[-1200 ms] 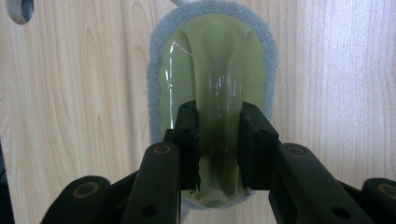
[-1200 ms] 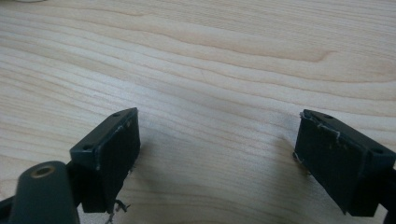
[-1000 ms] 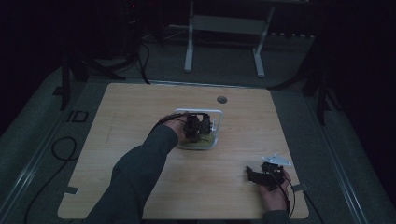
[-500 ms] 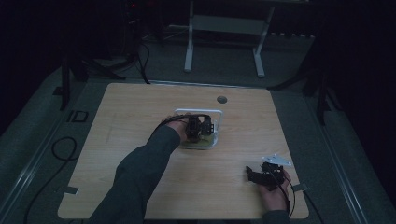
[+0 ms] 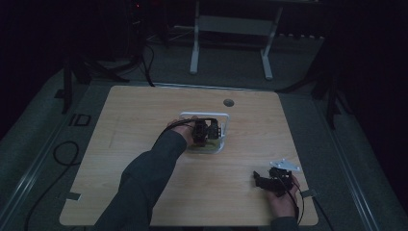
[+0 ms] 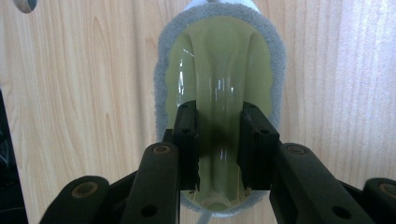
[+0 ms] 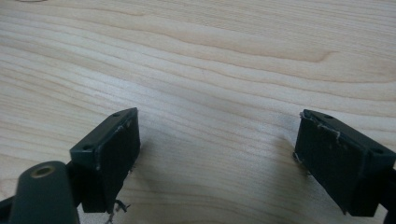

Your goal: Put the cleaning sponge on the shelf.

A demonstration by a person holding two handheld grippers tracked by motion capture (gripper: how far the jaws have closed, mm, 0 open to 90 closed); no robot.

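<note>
Left tongs (image 6: pixel 218 149) clamped on raised fold of yellow-green, grey-edged oval sponge (image 6: pixel 219 70) — mid-grasp, lift likely next; right tongs (image 7: pixel 219 163) apart, idle at worktop's (image 5: pixel 144 125) five o'clock.

Dim, murky high view, black surroundings — both gripper views bright, sharp, softly shadowed.

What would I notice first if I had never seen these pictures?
Probably the left claw, pinching the clear raised ridge of a yellow-green sponge with a grey fuzzy edge. From above, that sponge sits in a white tray in the middle of a wooden table, bright against the dark room. Near the table's front right corner, the right claw waits wide open, holding nothing.
</note>
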